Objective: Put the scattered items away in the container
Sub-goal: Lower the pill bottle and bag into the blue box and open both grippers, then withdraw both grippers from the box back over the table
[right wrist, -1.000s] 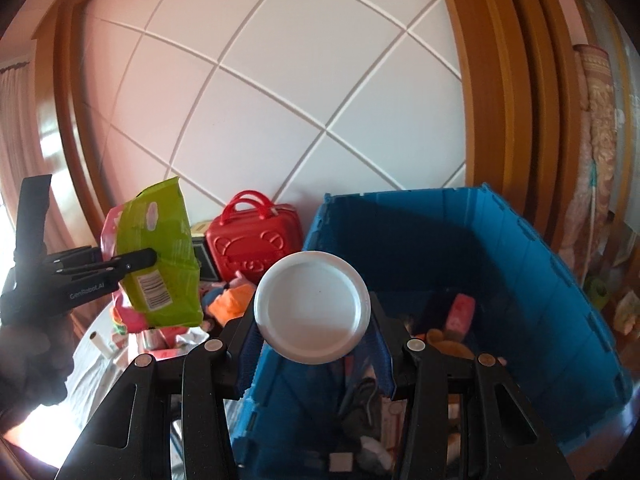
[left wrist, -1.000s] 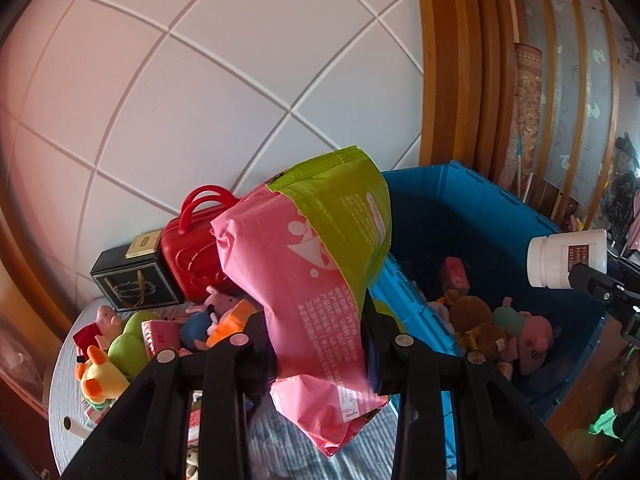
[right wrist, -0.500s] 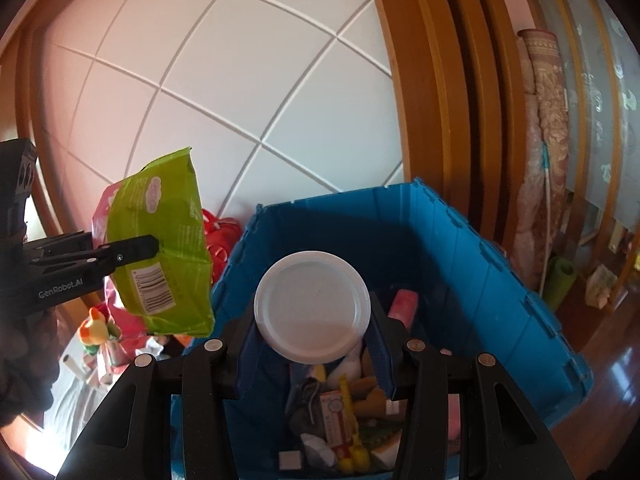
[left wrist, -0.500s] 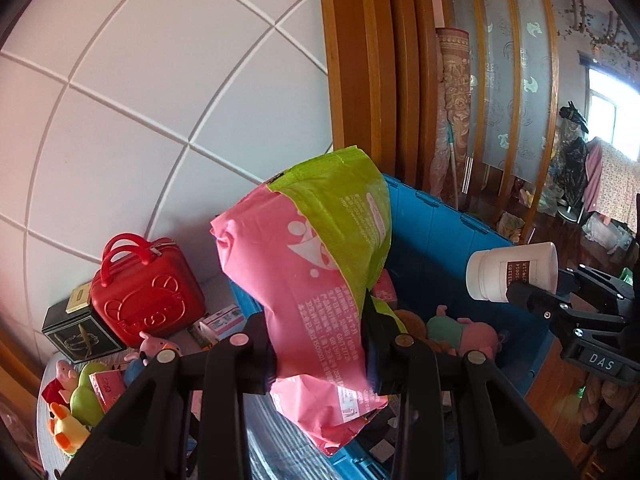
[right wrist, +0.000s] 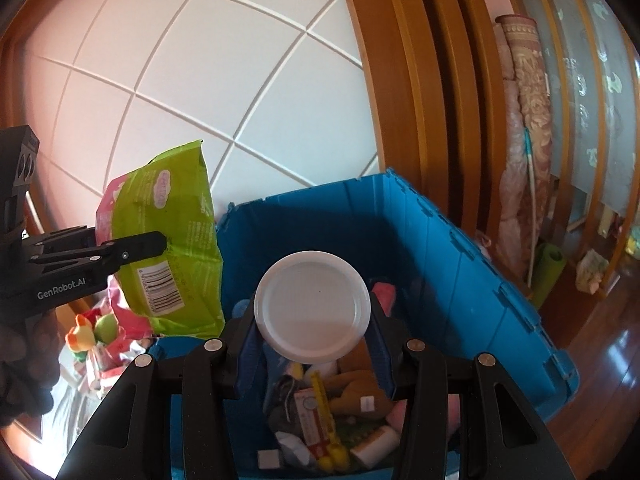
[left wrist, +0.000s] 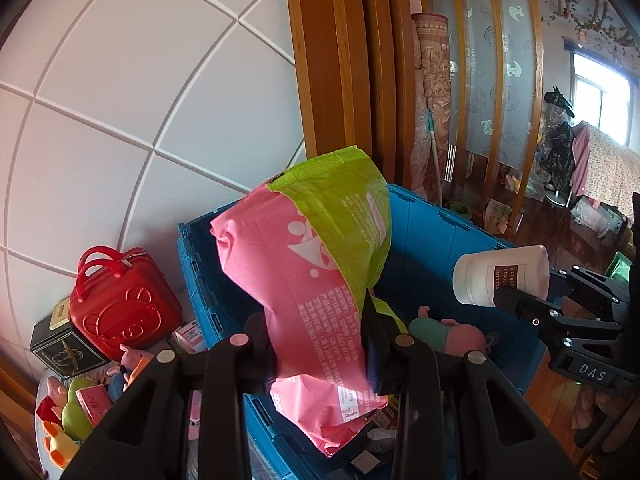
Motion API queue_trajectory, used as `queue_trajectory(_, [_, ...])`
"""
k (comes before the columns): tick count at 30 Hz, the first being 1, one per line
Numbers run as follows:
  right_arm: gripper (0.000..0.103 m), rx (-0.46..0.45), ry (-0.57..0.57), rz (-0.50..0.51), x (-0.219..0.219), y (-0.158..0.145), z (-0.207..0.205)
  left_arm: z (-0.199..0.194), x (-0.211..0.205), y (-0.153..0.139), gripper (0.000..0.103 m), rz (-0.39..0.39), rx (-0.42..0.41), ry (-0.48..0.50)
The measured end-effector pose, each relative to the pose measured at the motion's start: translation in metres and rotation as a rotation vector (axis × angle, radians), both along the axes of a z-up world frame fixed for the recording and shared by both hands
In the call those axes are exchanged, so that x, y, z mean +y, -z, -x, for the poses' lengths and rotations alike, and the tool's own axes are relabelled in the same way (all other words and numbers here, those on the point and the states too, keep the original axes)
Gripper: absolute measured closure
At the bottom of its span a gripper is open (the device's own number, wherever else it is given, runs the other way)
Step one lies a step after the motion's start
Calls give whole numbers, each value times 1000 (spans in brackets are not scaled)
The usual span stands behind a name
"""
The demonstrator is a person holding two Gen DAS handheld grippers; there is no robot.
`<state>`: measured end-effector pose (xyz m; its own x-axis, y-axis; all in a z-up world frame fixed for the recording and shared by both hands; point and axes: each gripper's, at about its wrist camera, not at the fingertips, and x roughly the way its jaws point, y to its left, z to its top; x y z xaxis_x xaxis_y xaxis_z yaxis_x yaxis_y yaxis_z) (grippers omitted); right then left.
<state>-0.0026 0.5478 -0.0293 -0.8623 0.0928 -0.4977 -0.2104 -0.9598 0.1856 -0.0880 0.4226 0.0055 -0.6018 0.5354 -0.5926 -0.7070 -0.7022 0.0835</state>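
Observation:
My left gripper (left wrist: pixel 318 344) is shut on a pink and green packet (left wrist: pixel 312 272) and holds it above the near left rim of the blue crate (left wrist: pixel 432 232). The packet (right wrist: pixel 168 240) and the left gripper (right wrist: pixel 160 242) also show at the left of the right wrist view. My right gripper (right wrist: pixel 314 316) is shut on a white jar (right wrist: pixel 312 306), lid toward the camera, above the crate's (right wrist: pixel 472 264) open inside. In the left wrist view the jar (left wrist: pixel 500 276) hangs over the crate's right part. Several toys and boxes lie in the crate.
A red toy suitcase (left wrist: pixel 120 304), a black box (left wrist: pixel 68 348), plush toys and small boxes (left wrist: pixel 80 400) lie on the table left of the crate. A white panelled wall and wooden frame stand behind. A wooden floor lies to the right.
Both grippers have moved right with their loads. The packet went from over the table to over the crate's left rim, and the jar is further over the crate's inside.

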Motion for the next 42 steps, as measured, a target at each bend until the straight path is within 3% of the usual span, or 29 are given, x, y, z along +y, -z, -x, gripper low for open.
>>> queue_trajectory(4, [56,5,5,-1,5,-1,3,9,-1,0,66,-38,-55,-24])
queue_trajectory(6, [37,19,19,-2,8,-3,3,17,-1,1,53,-51,-109,-29])
queue_trajectory(7, [2,36,35,-4,9,-5,2,20,-2,1,42,-64,-125,-26])
queue_trajectory(8, [0,58,50,-9,10,-7,-1,20,-5,0,37,-78,-116,-27])
queue_trajectory(10, [0,63,47,-7,12,-8,-1,17,-9,-4,32,-91,-83,-28])
queue_trajectory(14, [0,47,43,-3,14,-3,4,16,-13,-2,32,-71,-62,-29])
queue_trajectory(22, [0,38,-19,-6,-4,-3,8,19,-45,20,32,-47,-102,-76])
queue_trajectory(30, [0,18,-82,-17,-33,-3,22,25,-101,37,32,-65,-142,-167])
queue_trajectory(42, [0,-3,-234,-52,-118,-9,51,22,-202,63,32,-75,-152,-311])
